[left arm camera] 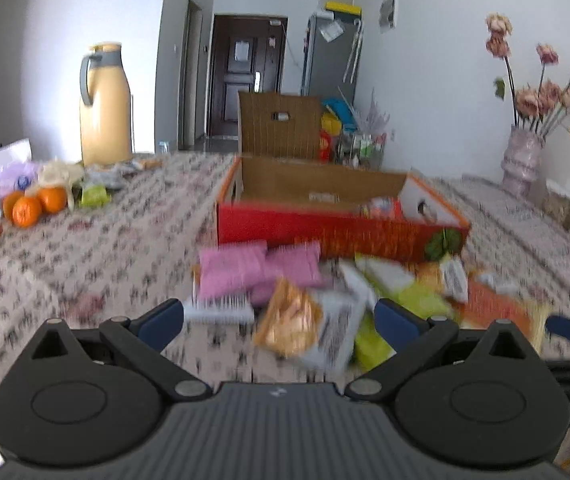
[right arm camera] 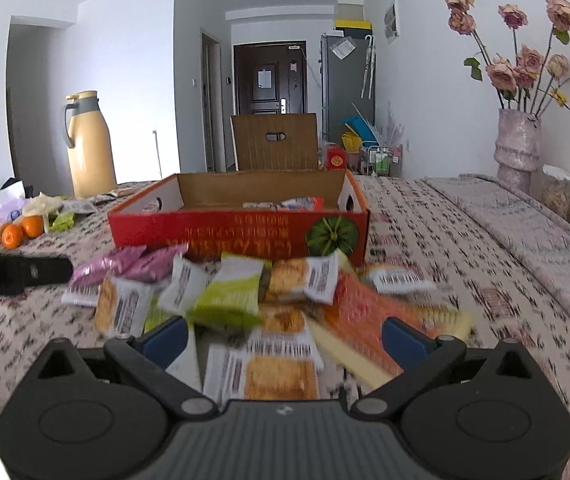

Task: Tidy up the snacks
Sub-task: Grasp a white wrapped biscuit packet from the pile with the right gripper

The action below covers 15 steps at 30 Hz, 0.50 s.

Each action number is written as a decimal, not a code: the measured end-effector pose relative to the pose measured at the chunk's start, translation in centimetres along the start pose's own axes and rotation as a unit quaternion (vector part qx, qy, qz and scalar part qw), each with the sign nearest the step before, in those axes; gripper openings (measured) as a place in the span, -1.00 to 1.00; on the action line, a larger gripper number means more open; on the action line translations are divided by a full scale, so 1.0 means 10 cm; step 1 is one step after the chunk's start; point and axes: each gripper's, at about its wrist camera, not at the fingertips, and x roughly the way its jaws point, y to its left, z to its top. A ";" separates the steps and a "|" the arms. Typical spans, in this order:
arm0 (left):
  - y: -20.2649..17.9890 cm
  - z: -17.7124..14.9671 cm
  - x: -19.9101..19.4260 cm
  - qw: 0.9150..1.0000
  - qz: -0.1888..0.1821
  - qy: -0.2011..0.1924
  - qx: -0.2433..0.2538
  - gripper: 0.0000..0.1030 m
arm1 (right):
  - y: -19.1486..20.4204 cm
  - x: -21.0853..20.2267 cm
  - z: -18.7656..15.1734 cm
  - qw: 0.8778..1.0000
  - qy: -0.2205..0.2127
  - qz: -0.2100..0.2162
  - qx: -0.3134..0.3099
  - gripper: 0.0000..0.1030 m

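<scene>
While both claws gape: left claw, right claw over snack packets.

Home, living/dining area: table under floral cloth, yellow thermos jug, oranges, vase of dried roses by white wall, dark entry door down the hall, grey fridge, wooden chair behind the table
</scene>
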 end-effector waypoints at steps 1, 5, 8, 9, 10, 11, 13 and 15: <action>0.00 -0.05 0.00 1.000 0.000 0.006 0.002 1.00 | 0.01 -0.04 -0.06 1.000 0.000 -0.003 -0.001 1.00; 0.09 -0.23 -0.02 1.000 0.002 0.026 -0.012 1.00 | 0.01 -0.14 -0.24 1.000 0.005 -0.018 0.000 1.00; 0.17 -0.29 -0.07 0.999 0.005 0.027 -0.022 1.00 | -0.03 -0.20 -0.36 0.999 0.015 -0.029 0.011 1.00; 0.19 -0.29 -0.09 0.999 0.006 0.027 -0.025 1.00 | -0.04 -0.23 -0.40 0.999 0.018 -0.031 0.015 1.00; 0.19 -0.30 -0.10 0.999 0.006 0.026 -0.027 1.00 | -0.04 -0.25 -0.43 0.999 0.020 -0.033 0.018 1.00; 0.20 -0.31 -0.11 0.999 0.007 0.027 -0.029 1.00 | -0.05 -0.26 -0.45 0.999 0.021 -0.035 0.019 1.00; 0.19 -0.31 -0.12 0.999 0.006 0.028 -0.028 1.00 | -0.07 -0.27 -0.49 0.999 0.024 -0.041 0.023 1.00; 0.18 -0.31 -0.11 0.999 0.005 0.028 -0.026 1.00 | -0.09 -0.26 -0.50 0.998 0.025 -0.044 0.027 0.99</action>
